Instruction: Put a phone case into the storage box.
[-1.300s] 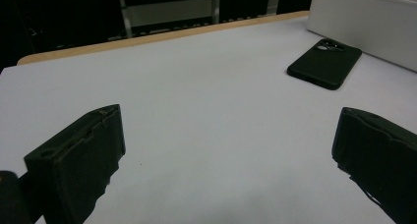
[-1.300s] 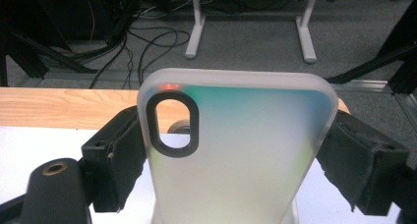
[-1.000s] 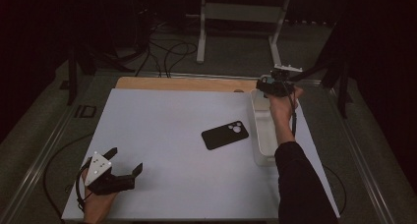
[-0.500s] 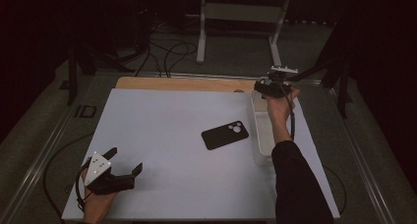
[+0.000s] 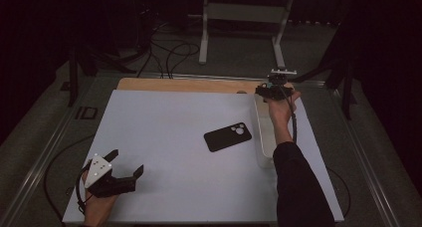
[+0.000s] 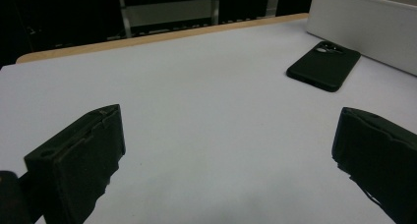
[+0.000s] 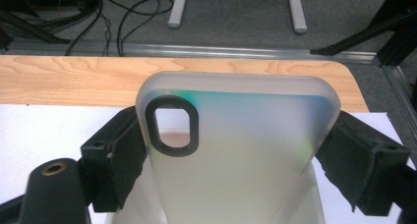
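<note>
One clear phone case [image 7: 236,150] already clamped between right gripper [image 5: 275,90] jaws, upper right of frame, above white bin [image 5: 263,137]. Black phone [image 5: 228,136] untouched mid-table; left gripper [image 5: 119,174] wide, empty, lower left. Fitting probably left.

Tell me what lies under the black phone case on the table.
The black phone case lies flat, camera cutout up, on the white table cover. Nothing shows beneath it but that cover; whatever its body covers, and whether a phone sits inside, cannot be seen.
</note>
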Tool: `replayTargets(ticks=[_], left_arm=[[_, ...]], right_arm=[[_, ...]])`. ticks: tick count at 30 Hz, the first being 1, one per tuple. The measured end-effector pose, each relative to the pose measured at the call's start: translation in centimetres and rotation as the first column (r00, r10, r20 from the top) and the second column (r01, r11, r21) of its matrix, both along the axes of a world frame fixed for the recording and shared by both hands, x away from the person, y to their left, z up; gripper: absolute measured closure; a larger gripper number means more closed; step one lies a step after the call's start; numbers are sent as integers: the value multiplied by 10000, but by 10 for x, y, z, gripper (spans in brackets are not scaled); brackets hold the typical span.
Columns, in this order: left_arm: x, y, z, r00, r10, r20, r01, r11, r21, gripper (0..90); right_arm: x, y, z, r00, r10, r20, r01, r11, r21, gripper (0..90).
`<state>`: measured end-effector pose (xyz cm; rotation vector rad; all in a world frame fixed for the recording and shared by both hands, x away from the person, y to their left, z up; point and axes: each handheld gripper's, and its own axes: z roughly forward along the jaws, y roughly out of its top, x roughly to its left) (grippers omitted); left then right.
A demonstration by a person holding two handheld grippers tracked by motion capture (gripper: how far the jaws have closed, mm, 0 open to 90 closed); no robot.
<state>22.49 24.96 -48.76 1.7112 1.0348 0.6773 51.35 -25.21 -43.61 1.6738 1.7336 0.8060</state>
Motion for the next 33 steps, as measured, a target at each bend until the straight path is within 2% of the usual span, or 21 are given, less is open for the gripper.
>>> replayTargets(ticks=[6, 9, 11, 15, 18, 22, 25, 30, 33], left_arm=[[0, 0, 0, 10000, -2, -10, 2, 10000, 31, 0], [0, -1, 0, 10000, -7, -22, 7, 10000, 49, 0], [1, 0, 0, 10000, 3, -35, -3, 10000, 61, 0], [1, 1, -1, 10000, 23, -45, -23, 10000, 22, 0], [1, 0, -1, 10000, 23, -59, -23, 10000, 18, 0], [0, 0, 0, 10000, 13, -42, -13, 10000, 21, 0], [0, 0, 0, 10000, 24, -33, -24, 10000, 20, 0], [0, 0, -1, 10000, 11, -46, -10, 10000, 56, 0], [1, 0, -1, 10000, 14, -61, -13, 10000, 69, 0]], right_arm=[[-4, 4, 5, 9998, 114, -182, -117, 9998, -156, 164], [-2, 5, 3, 9989, 77, -452, -86, 9998, -205, 164], [0, 5, 1, 9994, 46, -348, -52, 9998, -180, 162], [3, 6, -1, 9991, 332, -253, -338, 9992, -220, 129], [3, 5, 0, 9994, 332, -117, -331, 9994, 44, 92], [1, 3, 3, 9996, 258, -67, -258, 9997, 29, 89], [-4, 2, 9, 9994, 137, 304, -142, 9997, 177, 90], [-15, 2, 20, 9971, 550, 529, -575, 9972, 473, 90], [-25, 4, 25, 9924, 982, 746, -1037, 9918, 742, 90]])
